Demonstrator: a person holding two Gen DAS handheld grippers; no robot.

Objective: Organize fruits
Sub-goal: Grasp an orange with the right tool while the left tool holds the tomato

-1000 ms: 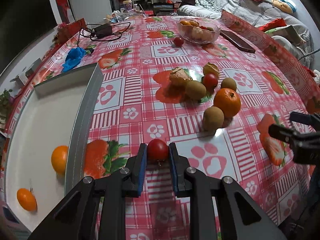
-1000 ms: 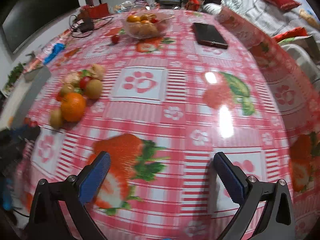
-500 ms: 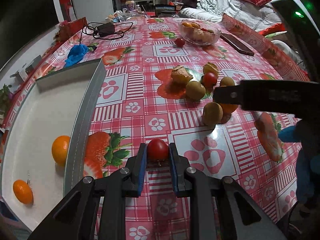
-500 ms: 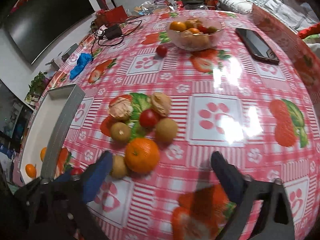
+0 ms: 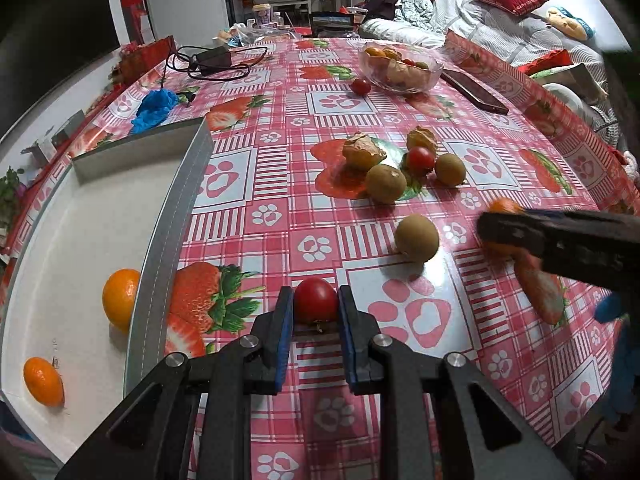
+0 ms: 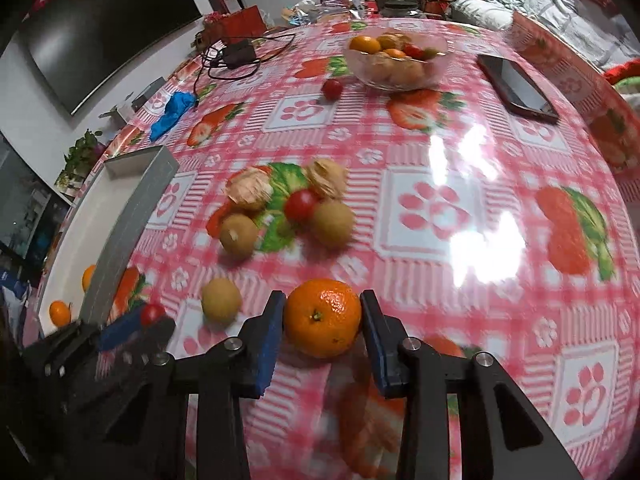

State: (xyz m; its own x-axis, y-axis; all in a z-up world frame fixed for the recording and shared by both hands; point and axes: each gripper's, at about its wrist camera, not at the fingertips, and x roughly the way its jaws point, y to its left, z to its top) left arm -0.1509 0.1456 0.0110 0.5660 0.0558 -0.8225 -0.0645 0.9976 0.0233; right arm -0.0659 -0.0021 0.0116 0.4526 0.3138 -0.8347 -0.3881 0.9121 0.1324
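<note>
My left gripper is shut on a red cherry tomato, held just above the table beside the white tray. Two oranges lie in the tray. My right gripper is shut on a large orange; it also shows at the right in the left wrist view, mostly hidden by the gripper. A brown round fruit lies between the grippers. A cluster of brown fruits, husked fruits and a tomato sits mid-table.
A glass bowl of mixed fruit stands at the back with a loose tomato beside it. A phone, a blue cloth and a charger with cable lie farther back. The tray's grey wall stands left of my left gripper.
My right gripper swung in over the fruit cluster and closed on the large orange, drawing it away from the pile. My left gripper kept the tomato and barely moved.
</note>
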